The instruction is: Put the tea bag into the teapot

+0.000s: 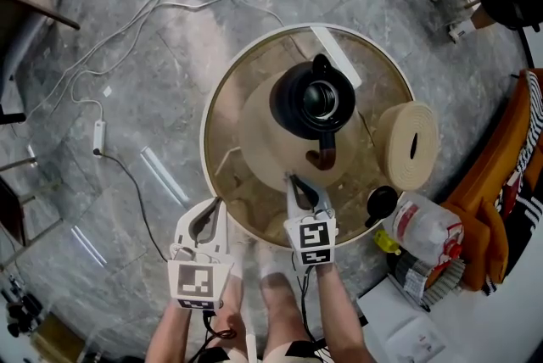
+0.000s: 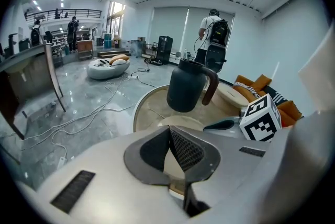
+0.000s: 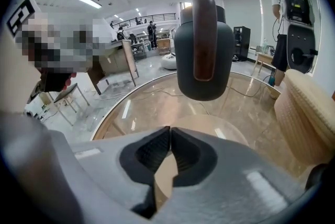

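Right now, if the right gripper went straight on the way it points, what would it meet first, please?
Probably the dark teapot, at its brown handle, which squarely faces the shut right gripper; nothing shows between them, though depth is unclear.

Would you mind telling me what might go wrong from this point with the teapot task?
1. The right gripper has its jaws shut, yet no tea bag shows between them. The grasp may have missed, so it could travel to the teapot empty.
2. The teapot's handle points straight at that gripper. A low forward push could nudge the pot across the glass table.
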The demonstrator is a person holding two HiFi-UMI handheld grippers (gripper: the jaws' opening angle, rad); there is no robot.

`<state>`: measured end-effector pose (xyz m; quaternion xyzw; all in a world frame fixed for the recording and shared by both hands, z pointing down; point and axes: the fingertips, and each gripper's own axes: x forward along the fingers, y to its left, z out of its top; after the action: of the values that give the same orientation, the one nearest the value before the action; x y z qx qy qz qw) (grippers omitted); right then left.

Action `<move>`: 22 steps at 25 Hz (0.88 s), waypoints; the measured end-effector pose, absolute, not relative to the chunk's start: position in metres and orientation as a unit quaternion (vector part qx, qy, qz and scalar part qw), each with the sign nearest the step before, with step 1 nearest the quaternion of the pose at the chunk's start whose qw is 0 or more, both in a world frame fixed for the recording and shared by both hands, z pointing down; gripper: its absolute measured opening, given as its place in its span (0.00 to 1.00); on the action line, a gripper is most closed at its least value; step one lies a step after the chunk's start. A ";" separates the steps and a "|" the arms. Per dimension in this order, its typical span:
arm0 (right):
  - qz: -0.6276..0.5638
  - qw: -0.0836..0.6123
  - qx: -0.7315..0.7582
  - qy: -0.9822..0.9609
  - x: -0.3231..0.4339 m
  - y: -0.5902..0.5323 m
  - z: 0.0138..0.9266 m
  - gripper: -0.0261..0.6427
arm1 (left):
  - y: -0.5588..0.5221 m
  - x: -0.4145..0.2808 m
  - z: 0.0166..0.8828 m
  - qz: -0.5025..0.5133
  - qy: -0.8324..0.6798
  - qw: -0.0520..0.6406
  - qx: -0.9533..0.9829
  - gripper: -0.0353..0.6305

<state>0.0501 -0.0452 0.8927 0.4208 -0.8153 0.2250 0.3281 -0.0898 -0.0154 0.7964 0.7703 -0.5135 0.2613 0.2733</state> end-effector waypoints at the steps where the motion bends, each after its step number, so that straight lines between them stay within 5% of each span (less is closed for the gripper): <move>1: 0.224 0.326 0.421 -0.816 0.050 -0.045 0.890 0.05 | -0.016 -0.090 0.795 0.261 -0.514 0.272 0.771 0.08; 22: 0.186 0.242 0.465 -0.831 0.062 -0.060 0.739 0.04 | -0.039 -0.077 0.695 0.238 -0.516 0.226 0.792 0.08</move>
<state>0.0623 -0.0601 0.7386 0.4646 -0.8314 0.1859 0.2418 -0.0769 -0.0385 0.6947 0.7916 -0.5156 0.2379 0.2257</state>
